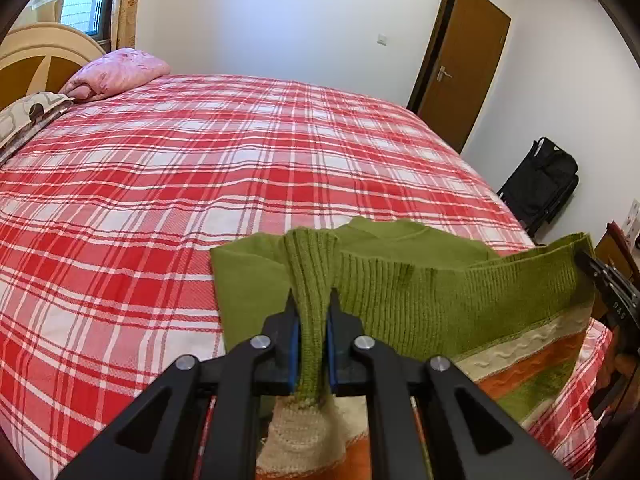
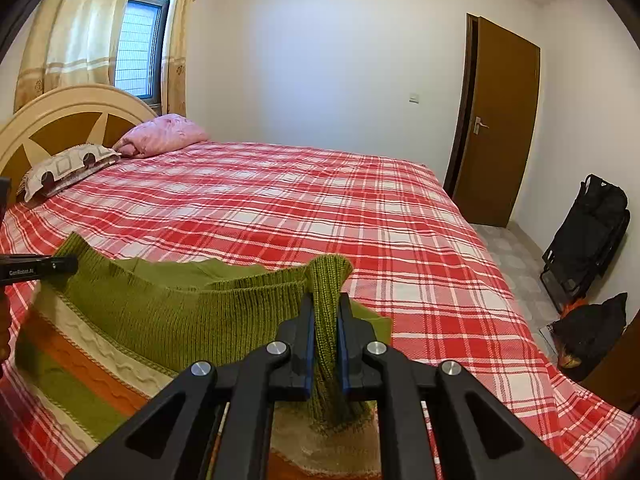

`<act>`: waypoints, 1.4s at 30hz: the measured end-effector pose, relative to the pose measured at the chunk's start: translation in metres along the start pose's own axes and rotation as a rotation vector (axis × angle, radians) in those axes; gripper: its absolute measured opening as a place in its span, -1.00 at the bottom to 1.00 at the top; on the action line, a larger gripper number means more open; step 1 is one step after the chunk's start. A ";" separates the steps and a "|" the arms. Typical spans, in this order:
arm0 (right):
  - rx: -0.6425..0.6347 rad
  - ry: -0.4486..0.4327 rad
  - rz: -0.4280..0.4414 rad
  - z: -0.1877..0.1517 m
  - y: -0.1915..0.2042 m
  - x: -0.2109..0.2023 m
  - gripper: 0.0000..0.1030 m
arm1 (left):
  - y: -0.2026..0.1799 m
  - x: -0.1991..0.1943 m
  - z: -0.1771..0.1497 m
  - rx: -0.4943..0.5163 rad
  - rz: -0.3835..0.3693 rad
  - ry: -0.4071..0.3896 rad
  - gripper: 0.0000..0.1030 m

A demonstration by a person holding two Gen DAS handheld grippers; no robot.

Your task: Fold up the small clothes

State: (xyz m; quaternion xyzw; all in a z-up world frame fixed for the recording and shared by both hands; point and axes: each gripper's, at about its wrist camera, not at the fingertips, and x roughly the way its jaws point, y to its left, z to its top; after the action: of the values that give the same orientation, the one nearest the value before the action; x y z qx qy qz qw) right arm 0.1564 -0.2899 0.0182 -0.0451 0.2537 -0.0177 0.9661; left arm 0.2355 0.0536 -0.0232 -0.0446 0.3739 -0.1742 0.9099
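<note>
Jaws of both grippers, left (image 1: 313,312) and right (image 2: 325,314), clench the sweater (image 1: 440,300) hem (green ribbing). It hangs stretched between them over the bed (image 1: 200,168).

"GenRobot.AI" on the left claw (image 2: 40,270), faint "DAS" on the right claw (image 1: 612,304)

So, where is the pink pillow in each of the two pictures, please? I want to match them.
Left wrist view: the pink pillow lies at upper left, on the far corner of the bed.
Right wrist view: the pink pillow lies left of centre, in the upper half, beside the patterned pillow.
Shared landmark: the brown door, at right in both.
</note>
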 end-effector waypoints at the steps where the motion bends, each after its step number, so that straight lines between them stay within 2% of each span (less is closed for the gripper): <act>1: 0.001 0.001 0.001 -0.001 0.000 0.001 -0.83 | -0.001 0.001 0.000 0.000 0.000 0.002 -0.79; 12: -0.014 0.006 -0.017 0.011 -0.003 0.039 -0.83 | 0.004 0.027 0.015 -0.027 0.062 0.036 -0.79; 23: 0.031 0.027 -0.099 0.023 -0.015 0.111 -0.83 | 0.010 0.064 0.046 -0.048 0.133 0.036 -0.79; 29: 0.033 0.108 -0.147 0.007 -0.018 0.162 -0.83 | 0.011 0.097 0.053 -0.040 0.188 0.050 -0.79; 36: 0.032 0.196 -0.134 -0.007 -0.021 0.194 -0.83 | 0.022 0.133 0.036 -0.062 0.227 0.126 -0.73; 42: 0.019 0.273 -0.159 -0.012 -0.019 0.210 -0.83 | 0.020 0.136 0.033 -0.058 0.262 0.102 -0.60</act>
State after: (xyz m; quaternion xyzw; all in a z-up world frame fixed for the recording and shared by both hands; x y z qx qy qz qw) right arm 0.3326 -0.3214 -0.0932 -0.0533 0.3782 -0.1027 0.9184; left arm 0.3539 0.0226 -0.0937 -0.0126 0.4270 -0.0450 0.9030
